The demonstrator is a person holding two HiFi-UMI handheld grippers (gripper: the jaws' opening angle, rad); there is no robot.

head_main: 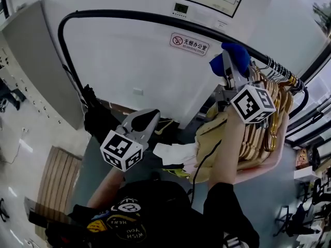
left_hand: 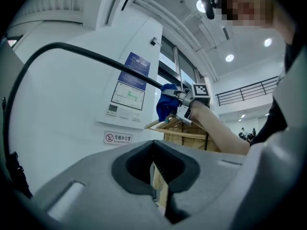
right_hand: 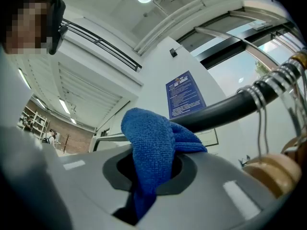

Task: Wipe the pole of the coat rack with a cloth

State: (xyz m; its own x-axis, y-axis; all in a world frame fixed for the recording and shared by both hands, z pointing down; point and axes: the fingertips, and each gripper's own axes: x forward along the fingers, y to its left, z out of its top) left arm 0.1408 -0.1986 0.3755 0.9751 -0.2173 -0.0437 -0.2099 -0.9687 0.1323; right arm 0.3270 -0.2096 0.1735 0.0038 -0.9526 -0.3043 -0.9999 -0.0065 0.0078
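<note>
The coat rack's black pole point(head_main: 155, 18) bends up from the left and runs across to the right. My right gripper point(head_main: 231, 71) is raised to it, shut on a blue cloth point(head_main: 232, 58) that presses against the pole just left of the hangers. In the right gripper view the cloth point(right_hand: 148, 147) bulges out of the jaws of the right gripper point(right_hand: 148, 176) and lies against the pole point(right_hand: 225, 111). My left gripper point(head_main: 147, 119) hangs lower, apart from the pole, shut and empty. In the left gripper view the left gripper point(left_hand: 156, 176) points toward the cloth point(left_hand: 165, 104) on the pole point(left_hand: 96, 57).
Several wooden hangers point(head_main: 264, 123) crowd the pole's right end, their hooks point(right_hand: 273, 80) right beside the cloth. A white wall with a no-smoking sign point(head_main: 189, 44) stands behind the rack. A wooden bench point(head_main: 57, 180) sits low on the left. Dark clothing point(head_main: 95, 118) hangs by the pole's left upright.
</note>
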